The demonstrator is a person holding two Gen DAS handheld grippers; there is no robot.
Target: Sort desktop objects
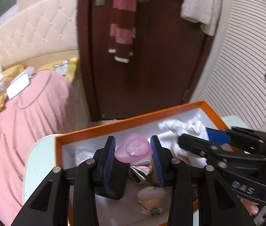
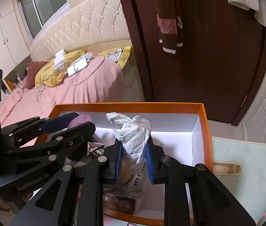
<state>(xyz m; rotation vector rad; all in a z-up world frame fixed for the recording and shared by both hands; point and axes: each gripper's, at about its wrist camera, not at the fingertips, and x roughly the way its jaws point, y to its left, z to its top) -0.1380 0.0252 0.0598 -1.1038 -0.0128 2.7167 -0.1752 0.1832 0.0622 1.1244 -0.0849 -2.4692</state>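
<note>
Above the orange box (image 2: 206, 131), the left gripper (image 1: 133, 150) clenches a pink heart-shaped object (image 1: 133, 148) and the right gripper (image 2: 133, 156), at 3 o'clock, clenches a crumpled white plastic bag (image 2: 133, 135), seemingly for sorting.

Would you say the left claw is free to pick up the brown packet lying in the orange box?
Probably not: the left claw is already shut on the pink heart.

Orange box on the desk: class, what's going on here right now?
A person holds a gripper in each hand over the orange box. The left gripper is closed on a pink heart-shaped thing. The right gripper pinches a crumpled white bag. Both are held above the other small things already lying in the box, so the sorting is under way.
</note>
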